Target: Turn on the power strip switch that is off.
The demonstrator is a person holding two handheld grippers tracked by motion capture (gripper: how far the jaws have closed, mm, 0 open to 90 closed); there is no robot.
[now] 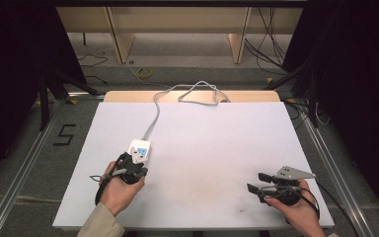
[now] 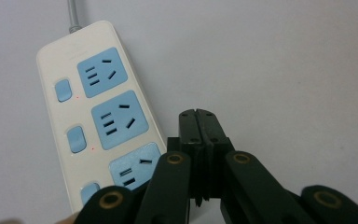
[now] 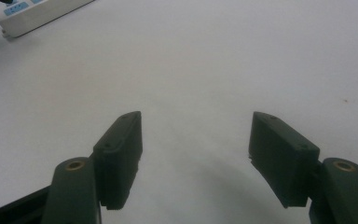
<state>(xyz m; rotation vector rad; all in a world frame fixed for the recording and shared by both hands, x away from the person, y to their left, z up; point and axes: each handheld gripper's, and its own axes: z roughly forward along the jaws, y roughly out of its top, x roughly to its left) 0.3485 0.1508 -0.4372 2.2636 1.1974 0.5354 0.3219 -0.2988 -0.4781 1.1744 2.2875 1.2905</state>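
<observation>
A white power strip [image 1: 141,147] with blue sockets lies left of the table's middle, its grey cord [image 1: 155,114] running toward the far edge. My left gripper [image 1: 138,162] hovers at the strip's near end. In the left gripper view the jaws of this gripper [image 2: 196,115] are pressed together with nothing between them, just right of the strip [image 2: 98,107] and its three blue sockets. My right gripper [image 1: 256,181] rests at the near right, its jaws wide apart. The right gripper view shows this gripper [image 3: 196,140] holding nothing above bare table, the strip [image 3: 32,14] far off at the top left.
The white table [image 1: 207,133] has a wooden strip along its far edge, where the grey cord loops [image 1: 200,91]. Cables lie on the floor beyond. Metal rails run along both sides of the table.
</observation>
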